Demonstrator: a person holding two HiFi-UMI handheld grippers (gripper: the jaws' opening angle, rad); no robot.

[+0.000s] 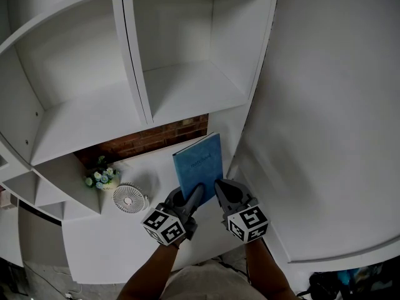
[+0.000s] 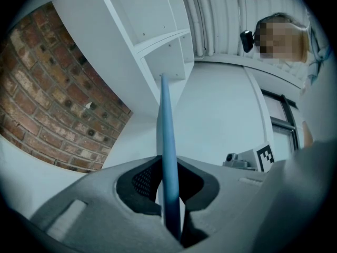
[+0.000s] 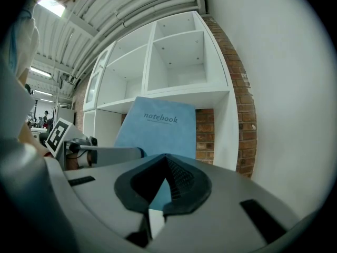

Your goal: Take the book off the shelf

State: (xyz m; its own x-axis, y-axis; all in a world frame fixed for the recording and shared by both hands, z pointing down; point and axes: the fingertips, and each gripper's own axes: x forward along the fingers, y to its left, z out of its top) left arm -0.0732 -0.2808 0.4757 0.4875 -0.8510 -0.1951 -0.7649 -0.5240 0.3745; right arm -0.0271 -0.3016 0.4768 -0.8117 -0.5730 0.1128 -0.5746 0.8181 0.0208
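A thin blue notebook (image 1: 199,162) stands tilted above the white counter (image 1: 112,242), below the empty shelf compartments. My left gripper (image 1: 197,191) is shut on its lower edge; in the left gripper view the notebook (image 2: 165,136) runs edge-on up from between the closed jaws (image 2: 169,196). My right gripper (image 1: 219,185) sits shut just right of it, its tips at the notebook's lower right corner. In the right gripper view the cover (image 3: 158,130) faces me behind the closed jaws (image 3: 164,165), and I see nothing pinched between them. The left gripper's finger (image 3: 113,153) shows at the cover's left edge.
The white shelf unit (image 1: 140,86) has empty compartments above a strip of brick wall (image 1: 147,141). A small round fan (image 1: 130,199) and a pot of flowers (image 1: 102,179) stand on the counter to the left. A large curved white wall (image 1: 331,117) fills the right side.
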